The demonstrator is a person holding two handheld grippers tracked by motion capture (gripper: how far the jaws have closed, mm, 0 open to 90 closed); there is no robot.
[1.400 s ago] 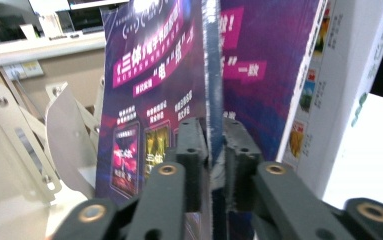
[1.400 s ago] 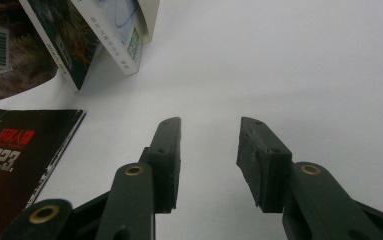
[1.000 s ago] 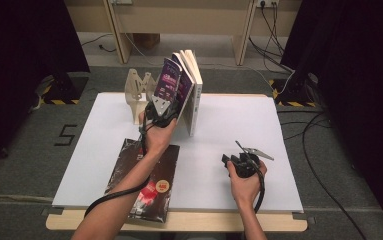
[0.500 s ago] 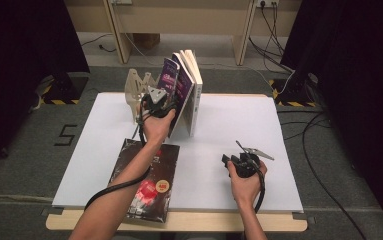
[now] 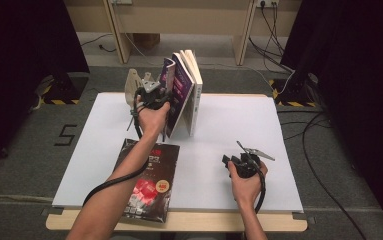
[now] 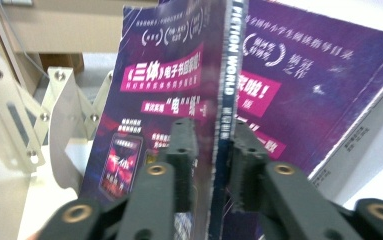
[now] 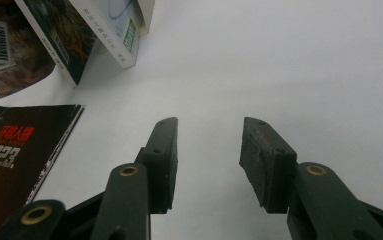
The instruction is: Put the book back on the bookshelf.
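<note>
Left tongs [image 6: 211, 150] newly clamped on purple magazine [image 6: 179, 90], seemingly upright.

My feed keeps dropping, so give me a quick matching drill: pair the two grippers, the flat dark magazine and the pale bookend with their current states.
Things:
1. left gripper
2. right gripper
3. flat dark magazine with red print
4. pale metal bookend

States:
A. lying flat at the white table's near edge
B. jaws apart over bare table, holding nothing
C. standing upright at the far left of the leaning books
D. clamped on the spine of the thin purple magazine

Pairs: 1-D, 2-B, 3-A, 4-C
</note>
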